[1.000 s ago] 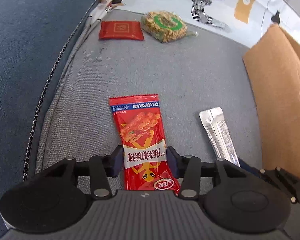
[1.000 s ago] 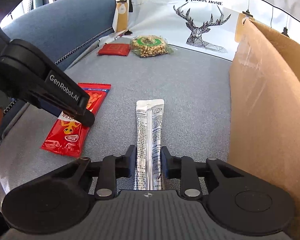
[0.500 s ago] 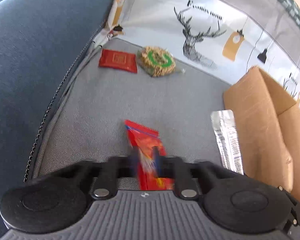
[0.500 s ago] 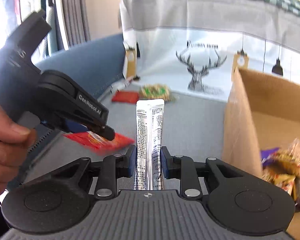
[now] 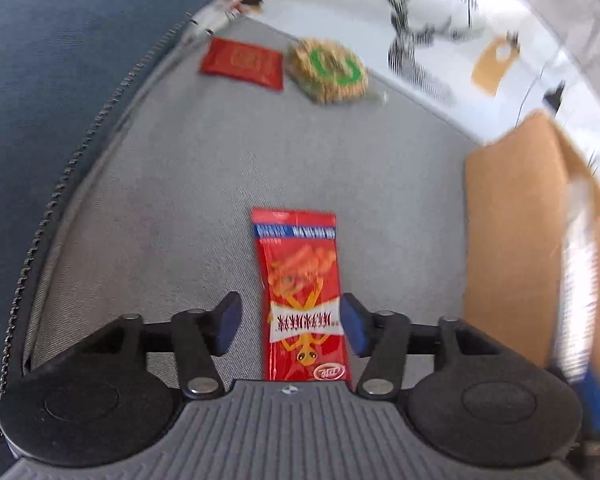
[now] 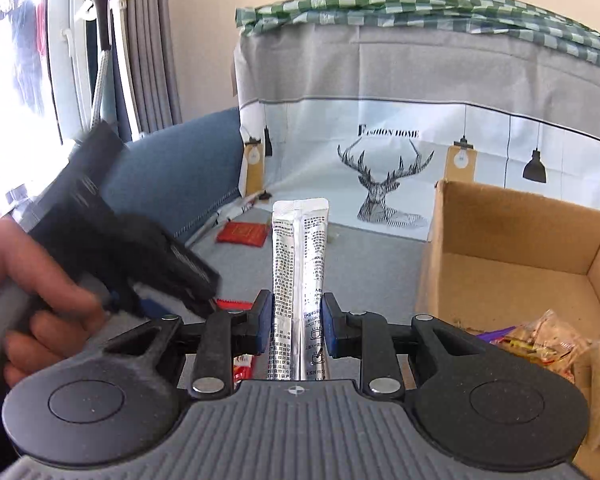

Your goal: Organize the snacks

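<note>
Right now the left gripper [image 5: 291, 322] is spread, jaws have just been opening, and the red pack [image 5: 302, 294] lies flat on the grey cushion [image 5: 172, 200] between the blue pads [image 5: 227, 322], neither pad pressing it. Pack runs lengthwise away from the jaws; its near end is cut off by the gripper body.

Right gripper [image 6: 293, 326] is pinched on the silver sachet [image 6: 299, 264], which stands upright out of the jaws, lifted clear of the cushion [image 6: 380, 264]. Bottom of the sachet is hidden behind the gripper body.

Just right of the sachet is the cardboard box [image 6: 512, 228], open top, wrapped snacks [image 6: 540, 344] in its near corner, cut off at the frame edge. Left wrist view shows only the box's [image 5: 508, 248] outer wall, with the sachet [image 5: 580, 280] a blurred streak in front of it.

Far end of the cushion: 1 red packet [image 5: 242, 63] and 1 clear bag [image 5: 330, 70] with a green ring label, just beside each other. Right wrist view shows the packet [image 6: 243, 234]; the sachet hides the bag.

A hand [image 6: 28, 300] holds the left gripper [image 6: 140, 264] at left, motion-blurred, covering most of the red pack [image 6: 232, 304]. Deer-print cloth is smeared in the left wrist view.
</note>
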A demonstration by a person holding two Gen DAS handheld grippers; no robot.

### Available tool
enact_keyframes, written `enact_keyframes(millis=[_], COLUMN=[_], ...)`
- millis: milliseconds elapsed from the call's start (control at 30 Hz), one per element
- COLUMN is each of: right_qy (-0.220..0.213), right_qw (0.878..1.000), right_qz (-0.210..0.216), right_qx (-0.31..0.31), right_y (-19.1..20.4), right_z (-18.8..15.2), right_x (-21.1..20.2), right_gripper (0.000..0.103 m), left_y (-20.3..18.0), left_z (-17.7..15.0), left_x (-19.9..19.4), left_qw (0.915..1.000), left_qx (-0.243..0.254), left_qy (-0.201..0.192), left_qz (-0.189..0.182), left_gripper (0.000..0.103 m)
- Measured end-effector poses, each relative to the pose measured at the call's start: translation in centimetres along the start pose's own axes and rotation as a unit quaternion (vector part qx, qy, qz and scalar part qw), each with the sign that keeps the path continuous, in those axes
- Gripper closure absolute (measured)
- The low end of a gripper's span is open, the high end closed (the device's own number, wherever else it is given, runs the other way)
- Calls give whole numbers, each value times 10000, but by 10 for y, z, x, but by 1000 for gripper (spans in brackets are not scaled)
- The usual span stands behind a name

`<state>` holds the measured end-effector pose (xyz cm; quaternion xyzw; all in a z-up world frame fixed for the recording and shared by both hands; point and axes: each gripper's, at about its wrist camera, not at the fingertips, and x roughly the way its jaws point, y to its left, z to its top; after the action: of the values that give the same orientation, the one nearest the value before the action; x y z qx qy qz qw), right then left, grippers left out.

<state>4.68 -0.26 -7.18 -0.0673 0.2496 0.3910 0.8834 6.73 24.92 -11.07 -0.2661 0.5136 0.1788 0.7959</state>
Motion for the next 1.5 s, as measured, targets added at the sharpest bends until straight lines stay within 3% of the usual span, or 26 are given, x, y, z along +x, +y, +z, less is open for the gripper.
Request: enact_keyframes(millis=[100, 267, 333, 400, 500, 667, 867, 1100, 1267, 1500], right_qy=[-124, -233, -278, -331, -420, -544, -706, -948, -766, -890], right_qw=[9999, 9996, 9995, 9993, 9987, 9976, 9956, 9909, 9847, 9783], right_qz=[15, -23, -40, -69, -135, -263, -540, -945, -1182, -1385], right_qx=[27, 129, 150, 167, 242, 348, 306, 137, 1031, 1256], right_y=[-6, -19, -24, -29, -37, -49, -68, -121, -167, -189], right_z=[5, 10, 12, 13, 17, 20, 33, 52, 25, 15], right_x=[-6, -15, -20, -25, -33, -45, -67, -92, -90, -100], right_gripper=[76, 76, 76, 76, 76, 76, 76, 76, 76, 76], left_y=[-13, -41, -50, -53, -52, -52, -51, -60, -71, -101], left_z=[-3, -9, -11, -12, -11, -7, -3, -2, -3, -8], left_x=[17, 39, 43, 42, 37, 9, -26, -49, -56, -66], left_qw=[9996, 9964, 9927, 9901, 9907, 9949, 9936, 9864, 9809, 9685], left_qx=[88, 410, 640, 740, 693, 440, 282, 290, 264, 465], left_qy=[144, 197, 138, 0, -64, -544, -1085, -1599, -1848, -2230], left_qz=[232, 710, 1013, 1190, 1168, 723, 169, -226, -545, -1003], left_gripper=[26, 20, 25, 48, 53, 53, 53, 53, 53, 53])
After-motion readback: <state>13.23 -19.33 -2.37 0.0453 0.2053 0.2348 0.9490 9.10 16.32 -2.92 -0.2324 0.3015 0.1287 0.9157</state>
